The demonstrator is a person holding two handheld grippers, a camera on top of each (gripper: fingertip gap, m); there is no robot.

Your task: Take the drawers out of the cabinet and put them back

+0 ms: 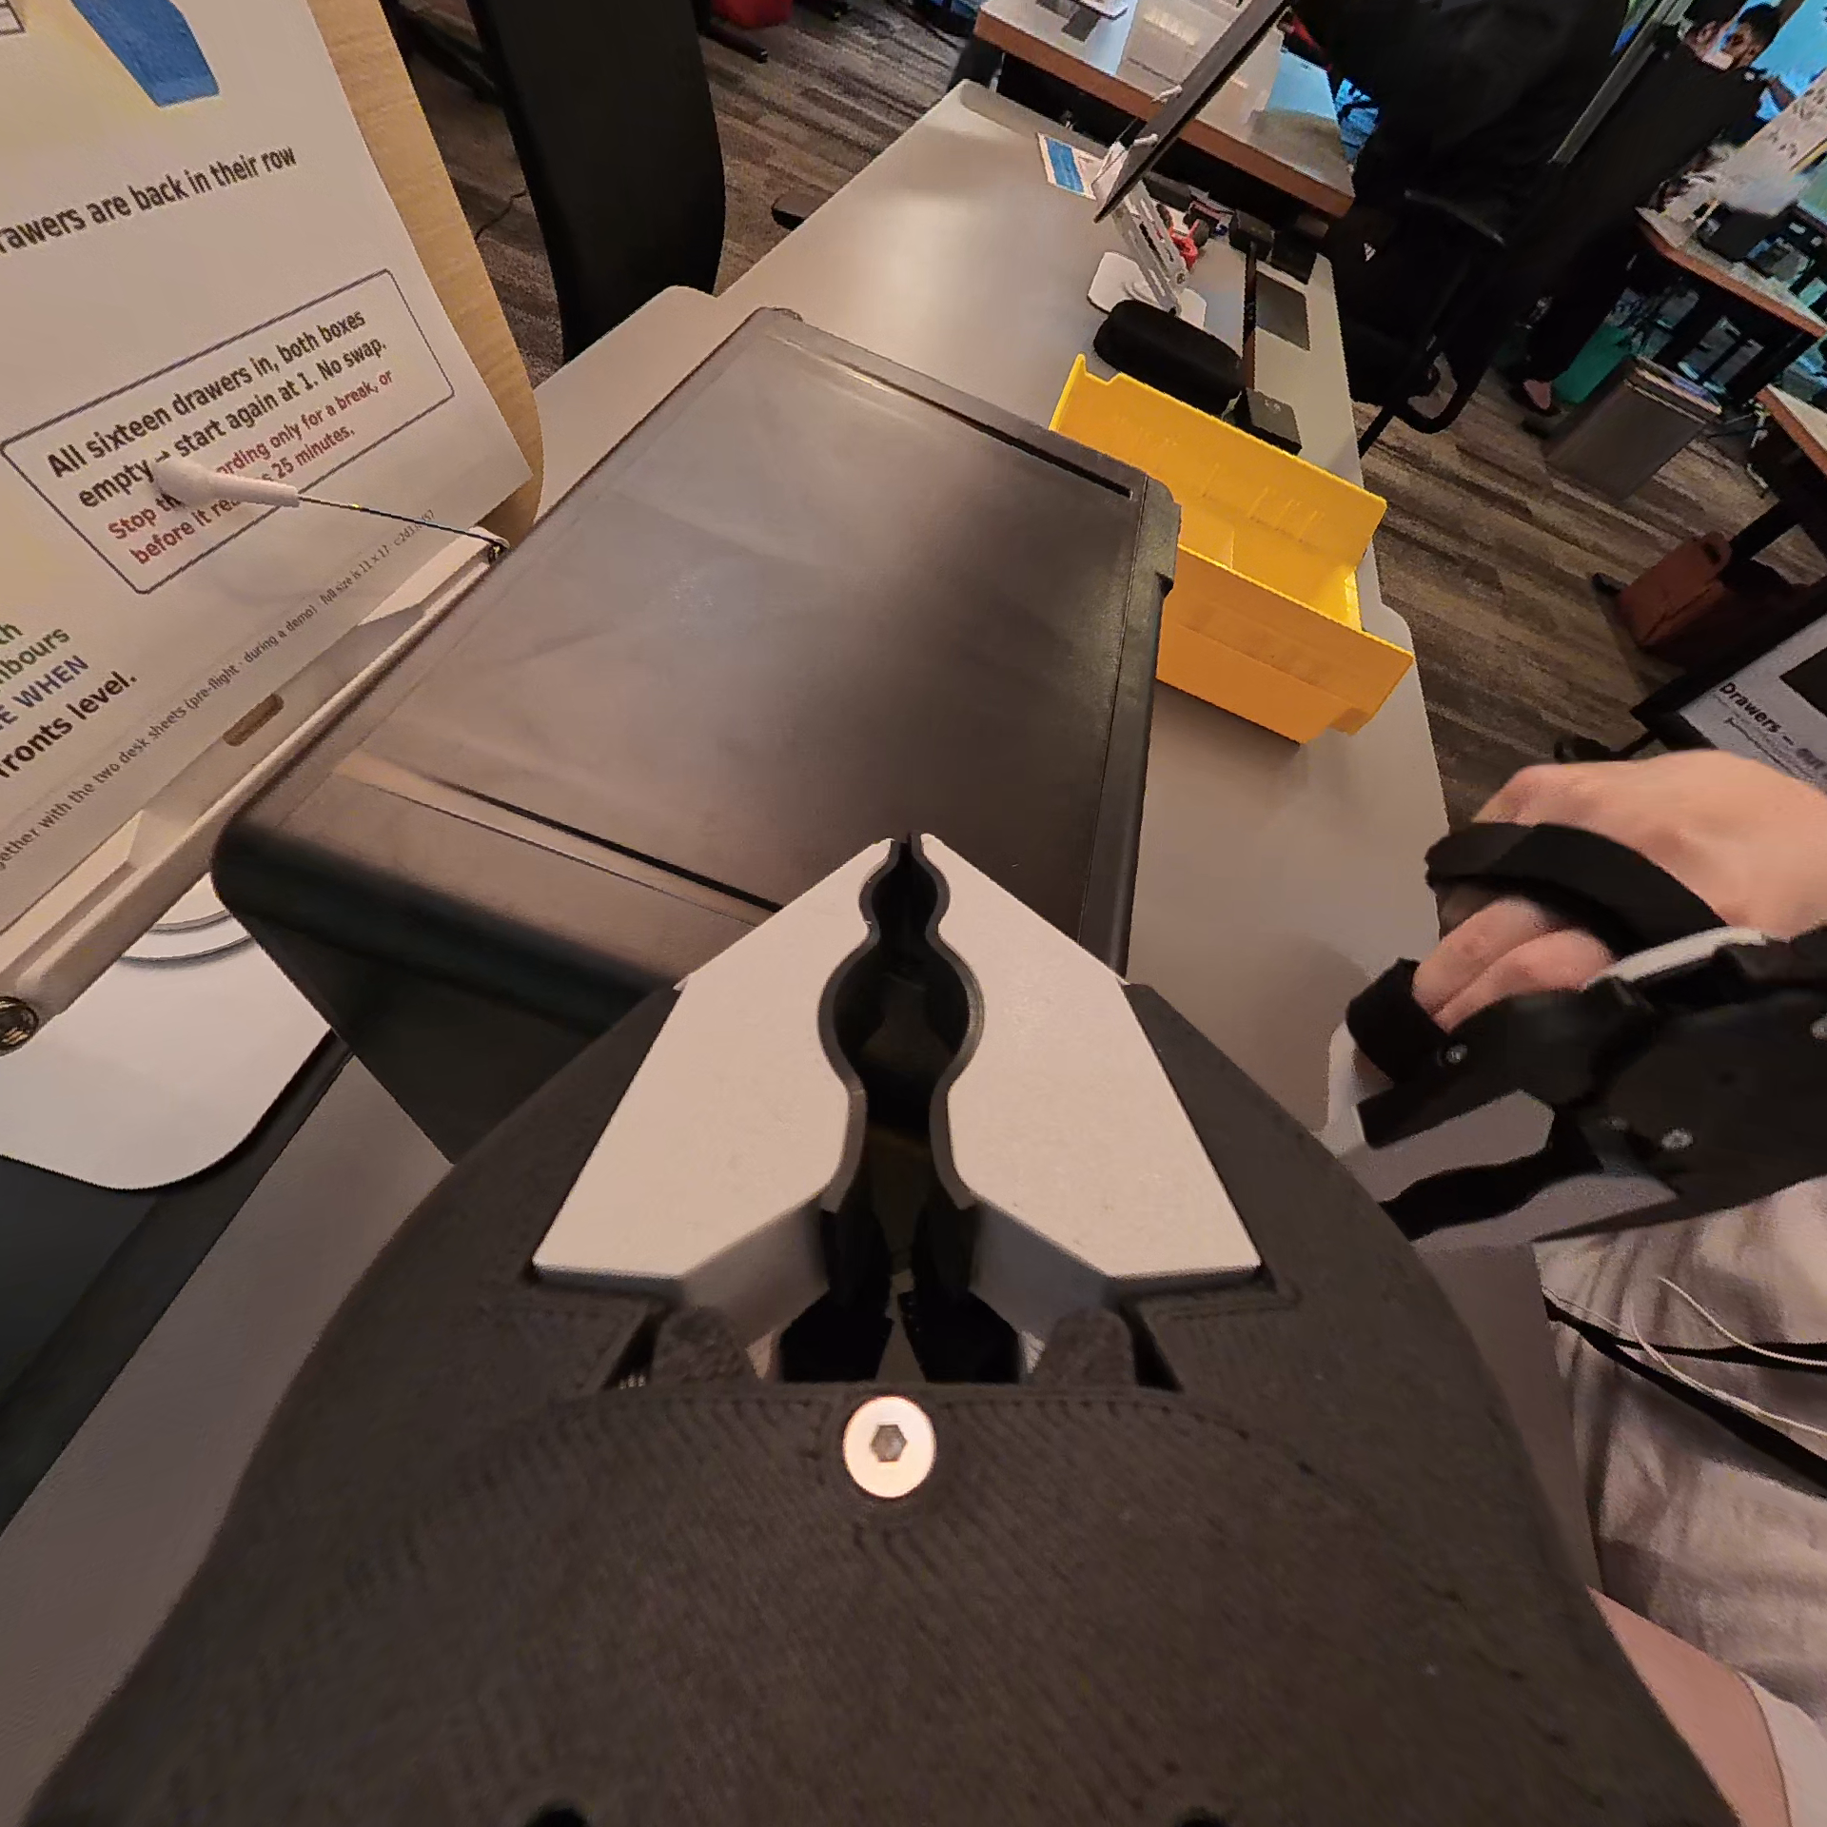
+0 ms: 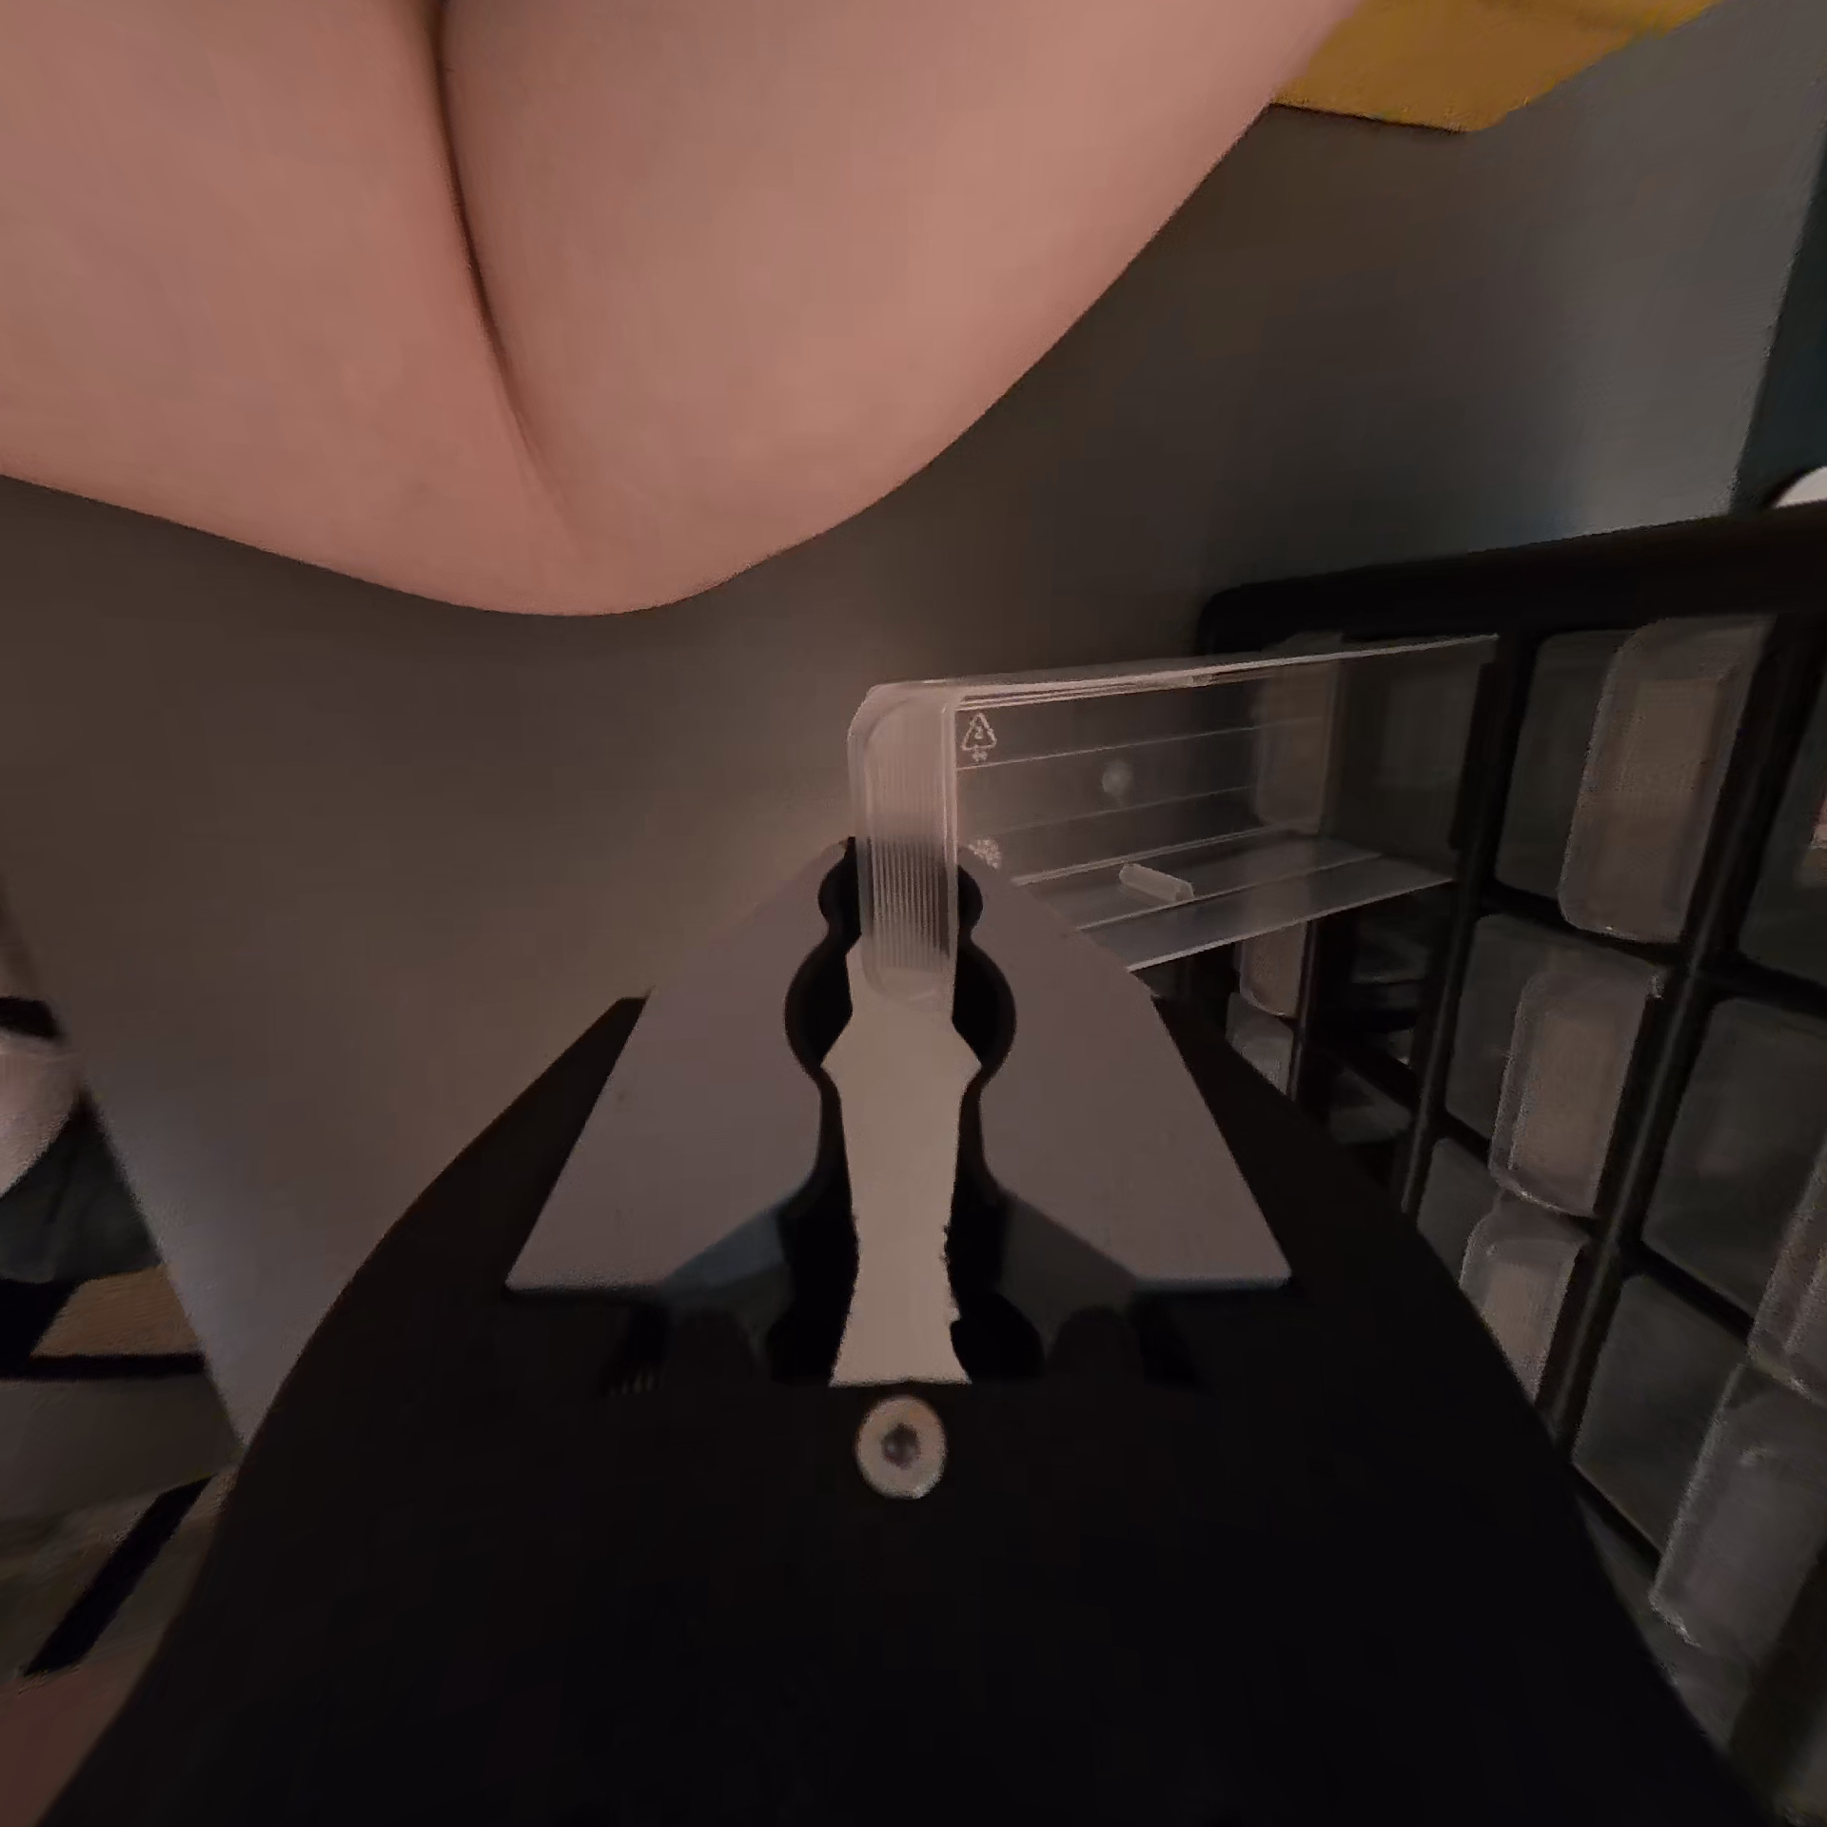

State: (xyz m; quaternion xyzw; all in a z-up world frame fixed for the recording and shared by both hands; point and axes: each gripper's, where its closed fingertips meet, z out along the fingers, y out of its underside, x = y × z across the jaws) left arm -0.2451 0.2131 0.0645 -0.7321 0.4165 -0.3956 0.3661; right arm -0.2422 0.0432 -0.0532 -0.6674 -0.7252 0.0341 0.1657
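Note:
In the left wrist view my left gripper (image 1: 908, 850) is shut and empty, resting against the top near edge of the black drawer cabinet (image 1: 791, 593). In the right wrist view my right gripper (image 2: 905, 890) is shut on the ribbed handle tab of a clear plastic drawer (image 2: 1186, 791). That drawer sticks partly out of the black cabinet (image 2: 1483, 1137), whose grid holds several other clear drawers (image 2: 1572, 1078). The hand that holds the right gripper (image 1: 1602, 989) shows at the cabinet's right side in the left wrist view.
A yellow bin (image 1: 1256, 554) lies on the grey table (image 1: 1275, 890) right of the cabinet. A printed sheet on a stand (image 1: 198, 376) stands at the left. A black case (image 1: 1167, 346) and small tools lie farther back. A forearm (image 2: 494, 297) fills the top of the right wrist view. Some 20 cm of space lies between my two pairs of fingers.

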